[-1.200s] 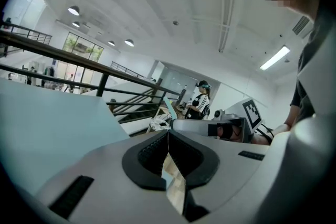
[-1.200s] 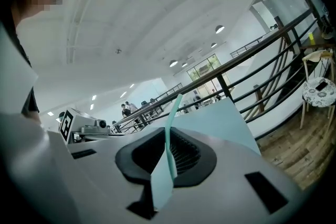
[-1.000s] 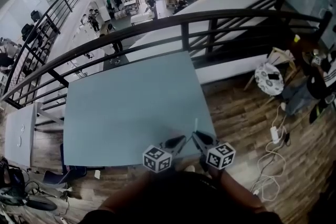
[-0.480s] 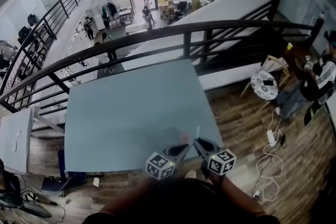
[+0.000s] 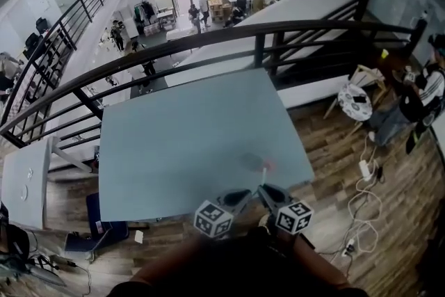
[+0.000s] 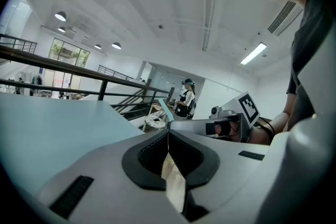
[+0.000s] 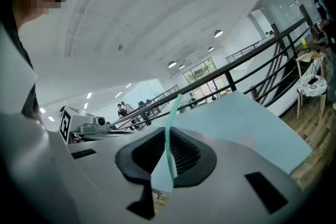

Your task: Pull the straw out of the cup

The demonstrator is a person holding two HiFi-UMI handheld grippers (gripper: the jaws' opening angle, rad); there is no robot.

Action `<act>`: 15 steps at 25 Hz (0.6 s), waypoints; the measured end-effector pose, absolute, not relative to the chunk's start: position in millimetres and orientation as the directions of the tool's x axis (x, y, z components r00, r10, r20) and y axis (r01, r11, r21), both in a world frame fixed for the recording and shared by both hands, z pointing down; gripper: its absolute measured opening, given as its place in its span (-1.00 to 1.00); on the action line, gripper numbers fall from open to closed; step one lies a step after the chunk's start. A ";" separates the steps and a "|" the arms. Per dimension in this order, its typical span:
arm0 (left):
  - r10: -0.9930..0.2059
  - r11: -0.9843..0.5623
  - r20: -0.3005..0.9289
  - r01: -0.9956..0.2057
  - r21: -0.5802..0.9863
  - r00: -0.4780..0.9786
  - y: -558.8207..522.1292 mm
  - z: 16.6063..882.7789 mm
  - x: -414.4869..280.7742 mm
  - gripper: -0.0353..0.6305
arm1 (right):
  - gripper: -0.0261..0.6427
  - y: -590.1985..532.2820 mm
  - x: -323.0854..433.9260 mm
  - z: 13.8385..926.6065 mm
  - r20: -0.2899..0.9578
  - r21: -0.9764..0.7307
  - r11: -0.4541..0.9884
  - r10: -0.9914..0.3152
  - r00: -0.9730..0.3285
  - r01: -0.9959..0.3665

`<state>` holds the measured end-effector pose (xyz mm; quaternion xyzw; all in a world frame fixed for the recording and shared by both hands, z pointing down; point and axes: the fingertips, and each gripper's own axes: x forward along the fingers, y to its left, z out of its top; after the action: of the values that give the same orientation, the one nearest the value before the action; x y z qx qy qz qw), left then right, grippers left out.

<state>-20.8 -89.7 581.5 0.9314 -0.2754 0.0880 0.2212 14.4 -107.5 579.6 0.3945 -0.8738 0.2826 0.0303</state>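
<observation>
A pale teal straw [image 7: 171, 113] stands up from between the jaws of my right gripper [image 7: 167, 136], which is shut on its flattened lower end. In the head view the straw [image 5: 263, 176] rises as a thin light line above the right gripper [image 5: 263, 188] at the table's front edge. My left gripper [image 5: 244, 193] is close beside it, tips nearly meeting. In its own view the left gripper [image 6: 168, 131] is shut on a beige paper strip [image 6: 174, 182]. No cup shows plainly, only a faint grey and pink smudge [image 5: 256, 163] on the tabletop.
The light blue table [image 5: 188, 142] stretches ahead to a black railing [image 5: 208, 38] with a drop to a lower floor behind it. Wooden floor with white cables [image 5: 365, 184] lies to the right. Seated people and a small round table [image 5: 356, 102] are at the far right.
The head view has shifted, so the table sits further right and lower in the picture. Both grippers stay together at the front edge, the straw still upright in the right one.
</observation>
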 end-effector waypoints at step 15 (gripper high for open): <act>-0.460 -0.752 0.272 -0.534 0.386 0.845 -36.8 588.0 -70.0 -0.85 | -0.80 -44.4 -34.7 582.2 0.284 -0.457 0.503 -0.700 -0.656 -0.734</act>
<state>-70.0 -36.8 588.0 0.9326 -0.2664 0.0802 0.2299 -34.7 -44.4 582.2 0.4137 -0.8663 0.2783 0.0308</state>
